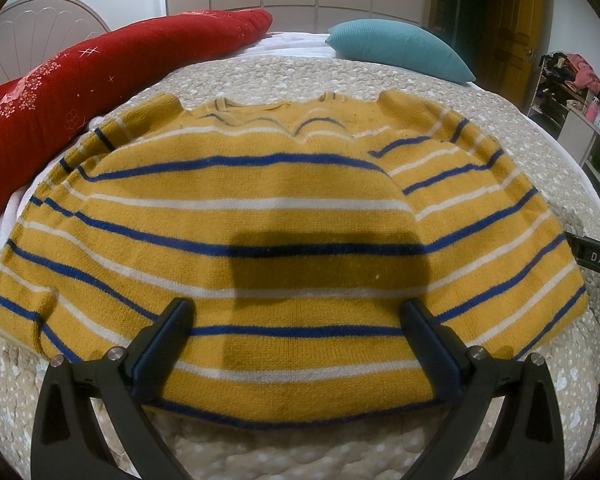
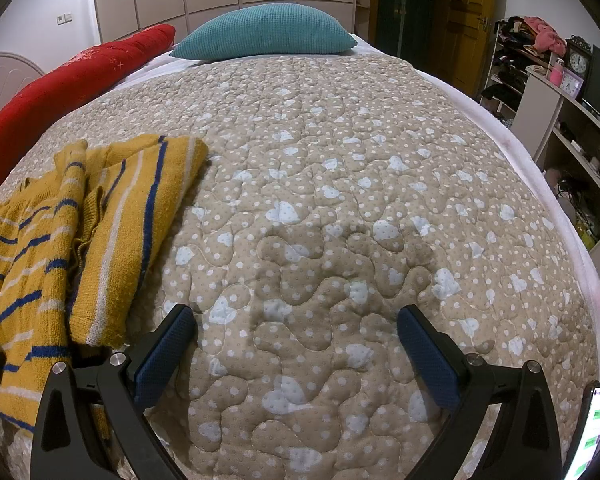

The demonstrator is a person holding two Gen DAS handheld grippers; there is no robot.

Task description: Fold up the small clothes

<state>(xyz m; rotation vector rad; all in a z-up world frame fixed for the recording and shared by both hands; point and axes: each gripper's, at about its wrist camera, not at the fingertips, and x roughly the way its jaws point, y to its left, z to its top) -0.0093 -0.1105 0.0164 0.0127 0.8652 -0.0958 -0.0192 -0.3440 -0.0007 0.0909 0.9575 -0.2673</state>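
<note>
A small yellow sweater [image 1: 284, 216] with blue and white stripes lies flat on the bed, both sleeves folded in over the body, neck at the far side. My left gripper [image 1: 298, 312] is open and empty, hovering above the sweater's near hem, which lies between its fingers. In the right wrist view the sweater [image 2: 112, 216] lies at the left, its folded sleeve next to the left finger. My right gripper [image 2: 296, 320] is open and empty over bare quilt, to the right of the sweater.
The beige quilt [image 2: 360, 200] with white hearts covers the bed. A red bolster [image 1: 80, 80] lies along the left side, a teal pillow [image 2: 268, 30] at the far end. Shelves with a clock [image 2: 578, 62] stand to the right. A phone [image 2: 592, 432] sits at the near right edge.
</note>
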